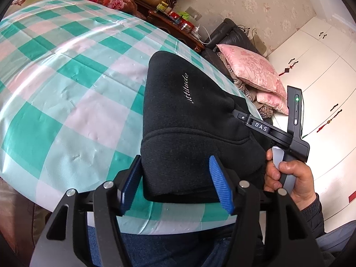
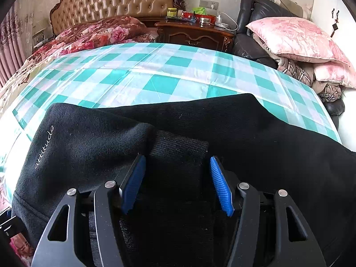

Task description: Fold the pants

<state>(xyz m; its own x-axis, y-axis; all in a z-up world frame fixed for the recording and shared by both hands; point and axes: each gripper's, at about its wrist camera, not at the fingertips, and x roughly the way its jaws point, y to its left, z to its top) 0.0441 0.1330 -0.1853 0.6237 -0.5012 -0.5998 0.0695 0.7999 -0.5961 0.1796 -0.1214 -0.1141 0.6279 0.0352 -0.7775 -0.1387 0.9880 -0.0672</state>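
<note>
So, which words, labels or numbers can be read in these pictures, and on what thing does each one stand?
"attitude": pale script on the black pants, near the waistband.
"DAS": white letters on the arm of the right gripper, seen from the left wrist view.
Jars and boxes on the nightstand: their labels are too small to read.
No numbers can be read anywhere.

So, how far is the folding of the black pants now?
Partly done: the black pants lie doubled over on the checked cloth, ribbed cuff on top. In hand: both the left gripper and right gripper straddle the fabric, jaws apart, not pinching. Left: grasping an end and making the final fold.
</note>
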